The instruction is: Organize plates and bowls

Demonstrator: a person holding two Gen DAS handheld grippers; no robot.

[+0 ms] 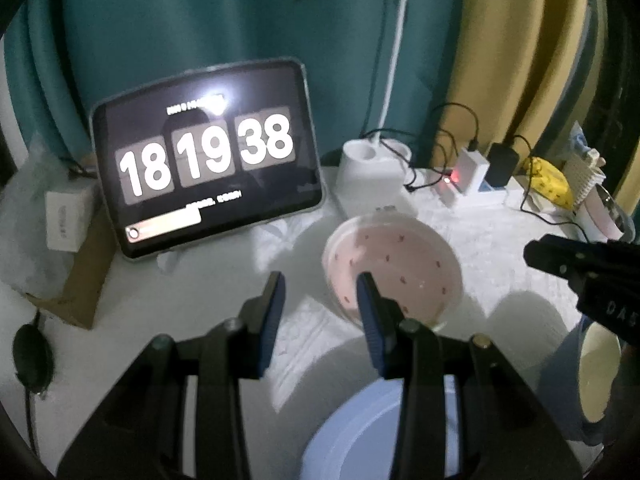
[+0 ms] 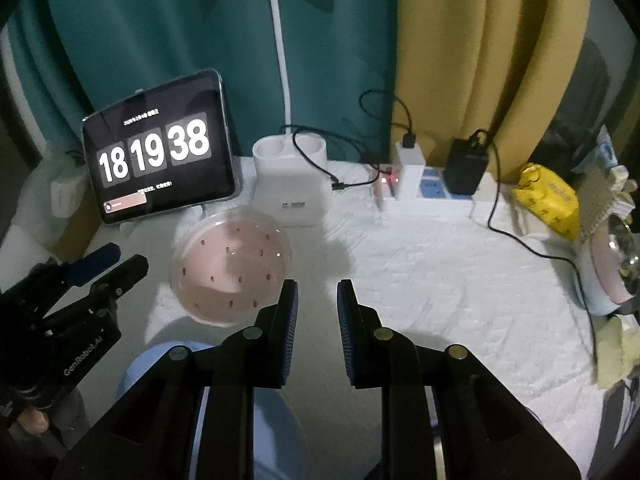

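While both tongs hang spread and empty, the pink bowl (image 1: 394, 270) lies just beyond the left tongs (image 1: 320, 312), far-left of the right tongs (image 2: 317, 312).

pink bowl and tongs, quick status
Left tongs open, empty, right tongs open, empty. Pink bowl on the cloth, untouched; blue plate below the tongs. Nothing in the way.

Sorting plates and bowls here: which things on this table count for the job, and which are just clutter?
Job: pink speckled dish; blue plate; cream bowl.
Clutter: tablet clock; white lamp base; power strip and chargers; yellow packet.
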